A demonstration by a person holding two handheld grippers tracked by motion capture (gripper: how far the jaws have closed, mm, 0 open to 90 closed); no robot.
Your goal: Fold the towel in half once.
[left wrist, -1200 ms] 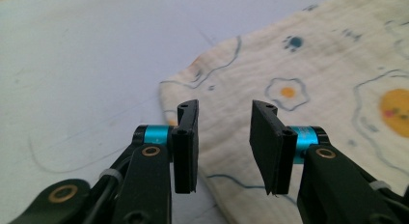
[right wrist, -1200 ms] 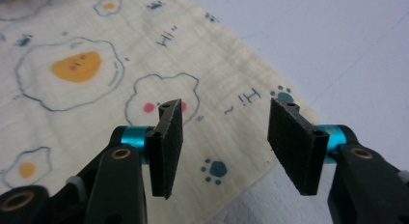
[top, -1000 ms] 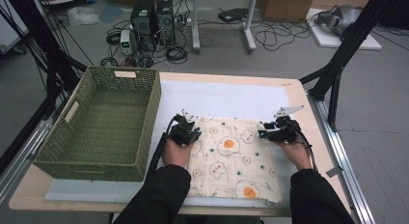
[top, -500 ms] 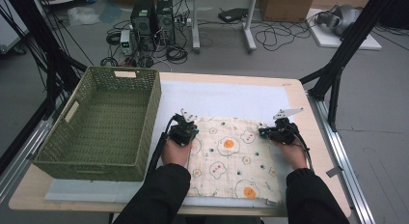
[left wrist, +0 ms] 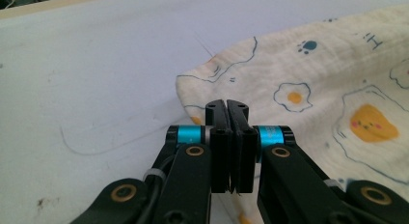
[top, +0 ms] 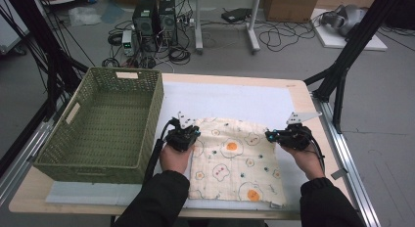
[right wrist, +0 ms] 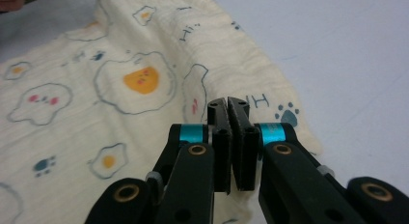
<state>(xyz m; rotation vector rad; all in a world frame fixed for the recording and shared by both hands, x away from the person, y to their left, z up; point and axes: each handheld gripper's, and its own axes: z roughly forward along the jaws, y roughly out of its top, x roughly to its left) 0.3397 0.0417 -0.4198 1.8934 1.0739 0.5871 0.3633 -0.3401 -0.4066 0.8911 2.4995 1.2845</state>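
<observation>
A cream cloth printed with fried eggs and paw marks lies spread on the pale mat at the table's front. My left gripper is at the cloth's far left corner. In the left gripper view its jaws are pressed together, with the cloth's edge running in under them and curling up. My right gripper is at the far right corner. Its jaws are also pressed together over the cloth's edge. Both appear shut on the fabric.
A green woven basket, with nothing in it, stands at the table's left, close beside the left hand. The pale mat stretches bare beyond the cloth. Black frame struts rise at the table's right edge; computers and cables lie on the floor behind.
Both hands have drawn slightly toward the person with the cloth's far corners. The cloth's far edge looks a little gathered between them.
</observation>
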